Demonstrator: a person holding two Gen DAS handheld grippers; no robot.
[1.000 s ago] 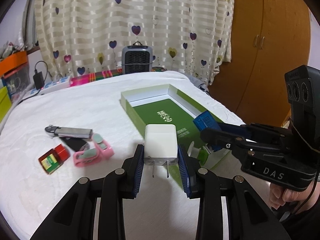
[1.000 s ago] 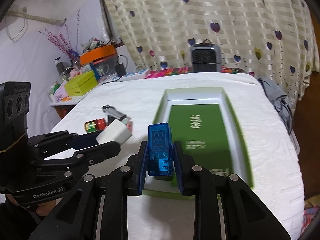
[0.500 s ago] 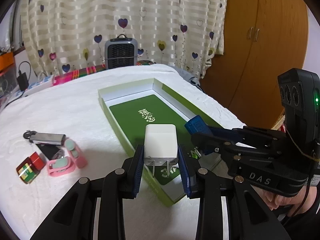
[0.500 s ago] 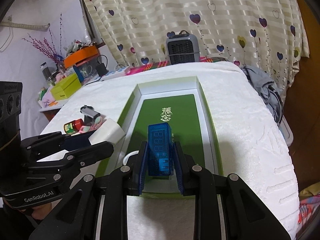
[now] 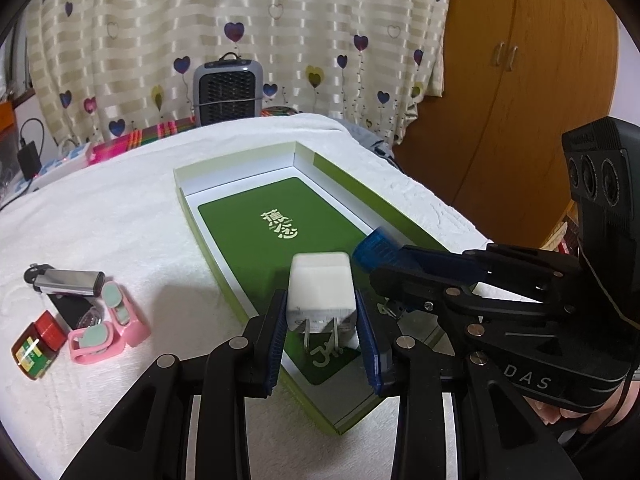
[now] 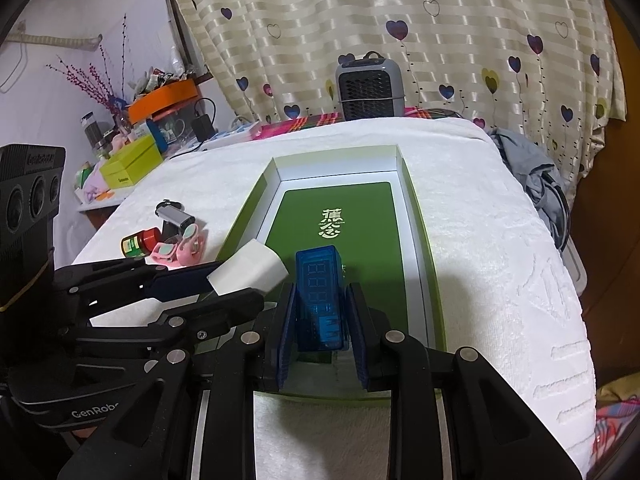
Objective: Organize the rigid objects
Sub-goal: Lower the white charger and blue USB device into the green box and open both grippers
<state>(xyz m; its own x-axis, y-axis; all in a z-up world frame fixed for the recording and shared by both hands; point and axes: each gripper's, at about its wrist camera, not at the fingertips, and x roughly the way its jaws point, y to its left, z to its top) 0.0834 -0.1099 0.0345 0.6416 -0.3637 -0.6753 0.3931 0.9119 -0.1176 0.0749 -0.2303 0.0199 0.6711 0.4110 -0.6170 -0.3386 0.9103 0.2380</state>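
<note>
Left gripper clamps a white charger plug between its blue pads, prongs pointing back toward the camera, jaws about half spread around the body. It hangs over the near end of the green box; the right wrist view shows the same plug poking in from the left over the box's left wall.

Right gripper has its jaws narrow, squeezed on a translucent blue USB meter, upright between the pads, digit display facing the camera. It sits over the box's near end; in the left wrist view its blue tip shows just right of the plug. Whether either item touches the box floor: cannot tell.

Box is open, a shallow tray with white inner walls and a green card with pale characters on the floor, lying on a white towel-covered table.

Left of the box, well apart: pink clips, small red-capped jar, silver lighter.

Far edge: grey fan heater, heart-print curtain, wooden wardrobe.
</note>
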